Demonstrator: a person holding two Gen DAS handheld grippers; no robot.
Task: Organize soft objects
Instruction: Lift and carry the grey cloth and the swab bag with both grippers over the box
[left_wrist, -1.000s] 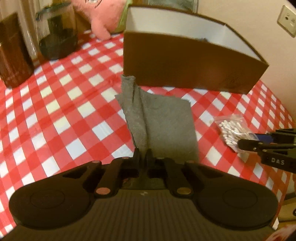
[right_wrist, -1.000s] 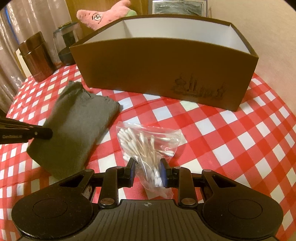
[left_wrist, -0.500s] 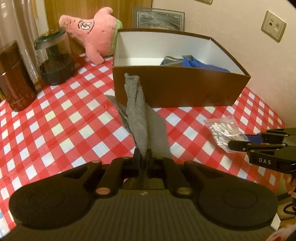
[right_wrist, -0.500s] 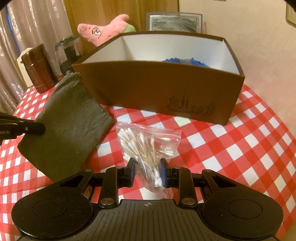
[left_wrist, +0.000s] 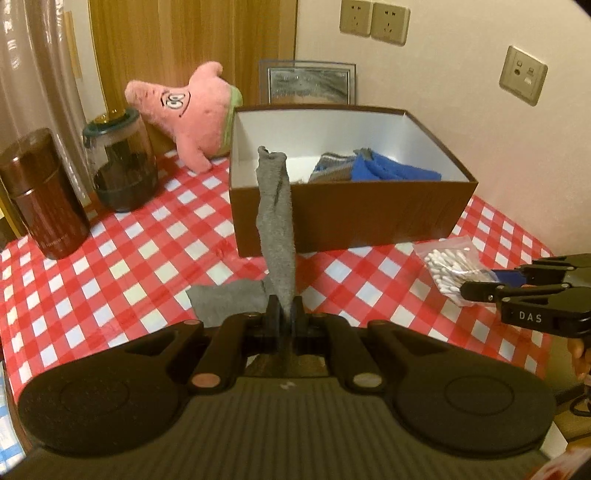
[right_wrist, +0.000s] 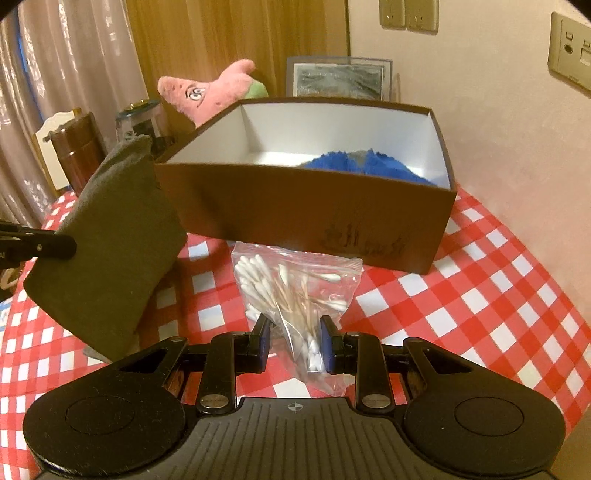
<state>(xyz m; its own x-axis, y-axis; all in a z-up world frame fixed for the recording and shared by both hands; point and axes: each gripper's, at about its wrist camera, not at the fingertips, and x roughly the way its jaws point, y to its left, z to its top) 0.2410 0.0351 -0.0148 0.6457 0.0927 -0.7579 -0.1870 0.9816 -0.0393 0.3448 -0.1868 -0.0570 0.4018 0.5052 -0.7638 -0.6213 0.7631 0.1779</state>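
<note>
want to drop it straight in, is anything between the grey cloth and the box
Only the box's own near wall. The cloth hangs from the left gripper in front of it, and the box's left half looks bare.

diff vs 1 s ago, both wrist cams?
Both grippers rose. The left gripper, still shut on the grey cloth, lifted it off the checked tablecloth so it hangs. The right gripper, still shut on the cotton swab bag, raised it too. The box interior now shows, with blue fabric inside. Box, plush and jars unmoved.
</note>
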